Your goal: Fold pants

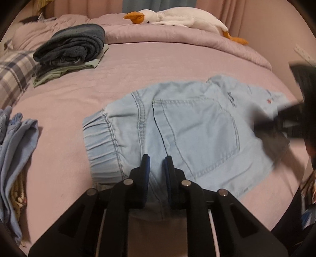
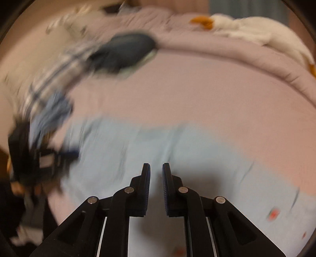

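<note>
pink bed (image 1: 167, 59), pale denim pants (image 1: 187, 126) spread flat for folding.
left tongs (image 1: 157, 158) slightly apart over waistband side (nothing pinched); right tongs (image 2: 156, 166) apart, blurred, hovering above the fabric.

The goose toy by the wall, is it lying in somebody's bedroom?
Most likely a bedroom. The plush goose lies on a pink quilted bed, a plaid pillow sits at one side, and folded clothes are stacked on the cover near the light blue pants.
</note>
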`<state>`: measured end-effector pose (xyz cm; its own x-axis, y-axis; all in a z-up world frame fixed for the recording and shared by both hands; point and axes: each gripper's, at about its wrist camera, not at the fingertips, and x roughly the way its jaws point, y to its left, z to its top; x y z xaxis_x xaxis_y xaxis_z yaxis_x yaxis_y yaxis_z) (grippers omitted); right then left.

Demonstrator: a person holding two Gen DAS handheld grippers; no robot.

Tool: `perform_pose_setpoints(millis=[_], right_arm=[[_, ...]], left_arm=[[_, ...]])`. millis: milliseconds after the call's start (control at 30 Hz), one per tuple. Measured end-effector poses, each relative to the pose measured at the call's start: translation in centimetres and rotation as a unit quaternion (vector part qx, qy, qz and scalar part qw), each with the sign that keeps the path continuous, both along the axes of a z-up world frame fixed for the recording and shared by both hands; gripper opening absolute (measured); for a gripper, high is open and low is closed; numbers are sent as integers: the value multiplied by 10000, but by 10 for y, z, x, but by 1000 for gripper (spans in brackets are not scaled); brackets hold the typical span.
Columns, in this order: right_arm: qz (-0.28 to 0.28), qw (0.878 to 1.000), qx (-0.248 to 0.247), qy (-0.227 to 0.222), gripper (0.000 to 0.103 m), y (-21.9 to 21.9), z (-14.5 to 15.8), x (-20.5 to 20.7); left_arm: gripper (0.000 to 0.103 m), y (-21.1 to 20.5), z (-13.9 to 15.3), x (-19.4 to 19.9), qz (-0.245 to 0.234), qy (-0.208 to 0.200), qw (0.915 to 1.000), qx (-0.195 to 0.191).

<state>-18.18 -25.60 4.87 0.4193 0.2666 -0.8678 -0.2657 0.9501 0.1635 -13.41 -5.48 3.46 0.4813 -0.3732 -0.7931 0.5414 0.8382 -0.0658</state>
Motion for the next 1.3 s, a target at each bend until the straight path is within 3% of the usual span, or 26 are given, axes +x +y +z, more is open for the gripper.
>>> perform_pose_setpoints(millis=[67, 100, 167, 267, 300, 400, 500, 567, 633, 667, 733, 833, 867, 933, 967, 1033, 1100, 1133, 1200, 1300], right_arm=[[191, 9988, -210, 391, 10, 13, -24, -23], [251, 9989, -391, 72, 11, 21, -25, -45], [309, 9986, -425, 69, 13, 25, -20, -66], [369, 9986, 92, 380, 14, 15, -10, -85], [273, 9991, 177, 264, 14, 8, -4, -90], [-397, 9982, 232, -396, 14, -26, 19, -89], [-1358, 9880, 186, -707, 15, -64, 25, -73], [-1709, 9833, 24, -624, 19, -81, 16, -67], [-1859, 9822, -211, -192, 20, -92, -7, -68], [-1832, 9825, -345, 39, 20, -94, -21, -73], [-1725, 9843, -283, -252, 20, -94, -21, -94], [-1723, 9850, 54, -80, 20, -107, -18, -116], [-1833, 9828, 224, 34, 20, -116, -18, -121], [-2261, 9723, 579, -153, 23, -147, -11, -138], [-2556, 9633, 759, -302, 26, -166, -8, -149], [-3397, 9309, 1179, -637, 41, -210, -4, -170], [-4359, 8795, 1699, -868, 45, -261, -6, -192], [-4634, 8611, 1875, -929, 45, -275, -9, -199], [-5379, 8043, 2292, -1063, 45, -317, -23, -214], [-5922, 7481, 2788, -1090, 47, -348, -43, -219]], left_arm=[[15, 1, -1, -7, -48, -32, 9999, 125], [15, 3, -1, -10, -62, -42, 9998, 181], [16, 3, 1, -14, -51, -70, 9995, 297], [21, -11, 11, -21, -8, -244, 9985, 493], [20, -19, 16, -25, -51, -381, 9980, 511], [28, -43, 26, -34, -397, -367, 9985, -10], [41, -83, 23, -47, -836, -447, 9954, 127], [45, -104, 12, -51, -1121, -278, 9931, 190], [44, -117, -7, -55, -1213, -5, 9915, 480], [44, -117, -12, -58, -1222, -61, 9910, 536], [44, -109, -11, -59, -1247, 19, 9914, 391], [44, -96, -7, -54, -1239, 472, 9910, 170], [44, -92, -5, -53, -1228, 546, 9908, 127], [46, -90, 1, -58, -1168, 569, 9915, 104], [46, -93, 5, -58, -1124, 562, 9920, 77], [48, -102, 14, -65, -1065, 546, 9927, -119], [51, -114, 24, -66, -1125, 598, 9909, -437], [53, -123, 26, -65, -1183, 631, 9894, -554], [53, -146, 31, -66, -1342, 702, 9856, -748], [53, -183, 36, -67, -1585, 823, 9792, -969]])
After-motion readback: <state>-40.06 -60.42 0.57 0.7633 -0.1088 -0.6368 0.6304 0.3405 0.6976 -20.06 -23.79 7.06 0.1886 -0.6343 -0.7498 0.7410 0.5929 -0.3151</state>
